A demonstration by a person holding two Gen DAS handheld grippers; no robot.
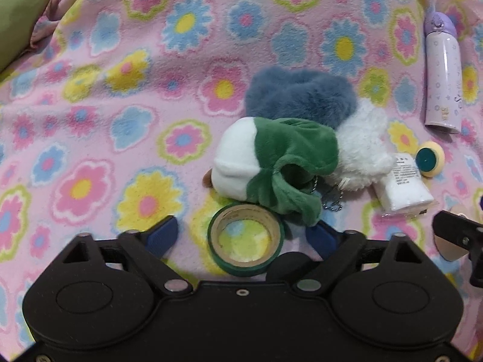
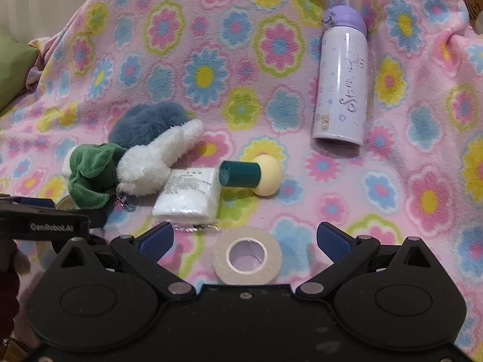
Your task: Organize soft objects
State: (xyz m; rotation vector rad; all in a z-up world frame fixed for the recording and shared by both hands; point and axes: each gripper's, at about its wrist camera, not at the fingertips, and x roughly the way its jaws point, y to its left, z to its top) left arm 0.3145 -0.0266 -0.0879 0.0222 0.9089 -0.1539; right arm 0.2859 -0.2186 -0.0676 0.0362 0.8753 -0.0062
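Three soft toys lie bunched on the flowered blanket: a green and white plush (image 1: 271,163) (image 2: 90,175), a white fluffy plush (image 1: 362,147) (image 2: 157,163) and a blue-grey furry one (image 1: 299,93) (image 2: 145,120). My left gripper (image 1: 246,235) is open, its fingers either side of a green tape roll (image 1: 246,241), just short of the green plush. My right gripper (image 2: 246,238) is open with a beige tape roll (image 2: 246,256) between its fingers, touching neither.
A wrapped white packet (image 2: 190,196) (image 1: 404,181) and a teal and yellow mushroom-shaped object (image 2: 253,175) (image 1: 428,158) lie right of the toys. A lilac bottle (image 2: 341,78) (image 1: 442,72) lies farther back. A green cushion (image 1: 15,21) sits far left.
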